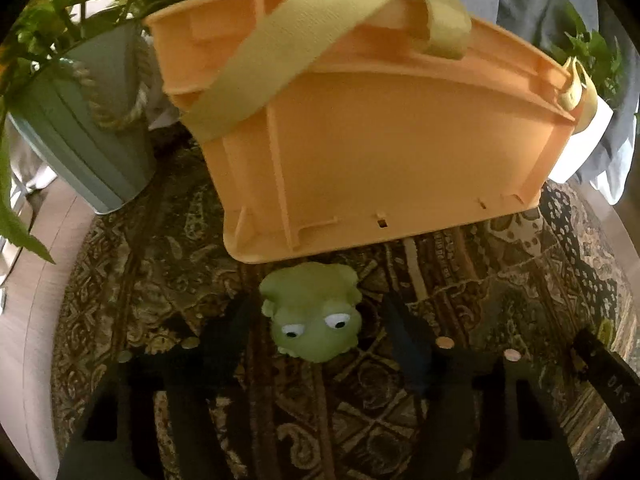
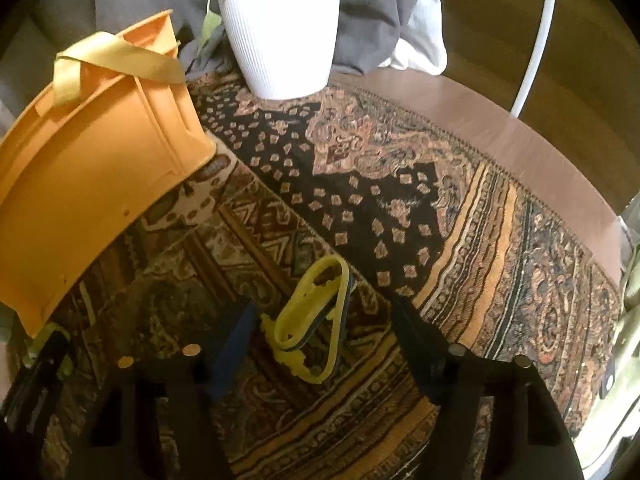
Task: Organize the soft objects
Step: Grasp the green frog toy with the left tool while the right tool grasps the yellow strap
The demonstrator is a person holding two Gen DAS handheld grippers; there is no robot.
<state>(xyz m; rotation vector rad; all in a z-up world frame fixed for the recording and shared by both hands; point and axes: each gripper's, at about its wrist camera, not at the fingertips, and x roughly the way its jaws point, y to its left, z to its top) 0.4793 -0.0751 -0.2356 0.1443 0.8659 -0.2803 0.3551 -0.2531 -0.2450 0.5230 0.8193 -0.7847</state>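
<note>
Frog point(image 1: 310, 312) on the table just before the basket point(image 1: 360, 140), between released left tongs point(image 1: 316, 316); bands point(image 2: 316, 316) mid-table between released right tongs point(image 2: 324, 320); risk: squashy frog squirting out, thin bands slipping under the fingers.

The orange plastic basket point(image 1: 380, 152) hides its own interior; the pale green ribbed metal planter point(image 1: 80, 132) is cut off at frame's left edge.
</note>
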